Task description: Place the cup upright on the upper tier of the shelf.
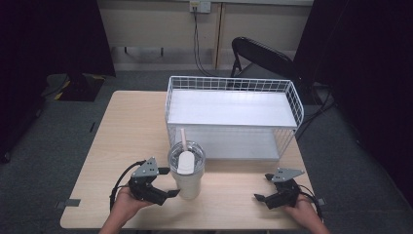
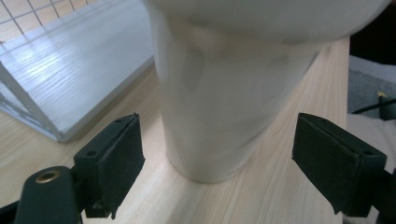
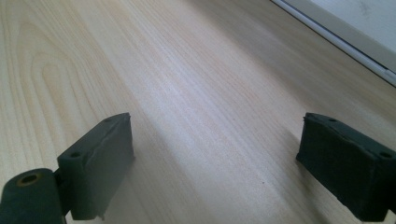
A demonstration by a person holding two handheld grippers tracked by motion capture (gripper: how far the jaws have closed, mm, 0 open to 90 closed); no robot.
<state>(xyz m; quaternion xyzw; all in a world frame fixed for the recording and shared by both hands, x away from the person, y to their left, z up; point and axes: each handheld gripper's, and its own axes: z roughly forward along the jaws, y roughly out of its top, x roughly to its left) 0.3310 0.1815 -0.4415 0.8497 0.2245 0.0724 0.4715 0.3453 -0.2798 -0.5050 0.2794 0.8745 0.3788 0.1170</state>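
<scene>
A cream tumbler [image 1: 187, 171] with a clear lid and a straw stands upright on the wooden table [image 1: 131, 131], just in front of the white wire rack [image 1: 233, 116]. My left gripper [image 1: 169, 182] is open at the tumbler's left side, one jaw near its base. In the left gripper view the tumbler [image 2: 224, 98] stands between the two spread pads without touching either, and my left gripper [image 2: 229, 168] holds nothing. My right gripper [image 1: 263, 187] rests open near the table's front right. In its own view the right gripper [image 3: 224, 168] has bare wood between its pads.
The two-tier wire rack fills the back middle of the table, and its lower shelf [image 2: 70, 74] lies close behind the tumbler. A black folding chair [image 1: 265, 57] stands behind the table. Cables [image 1: 197, 44] hang from a wall socket. Grey carpet surrounds the table.
</scene>
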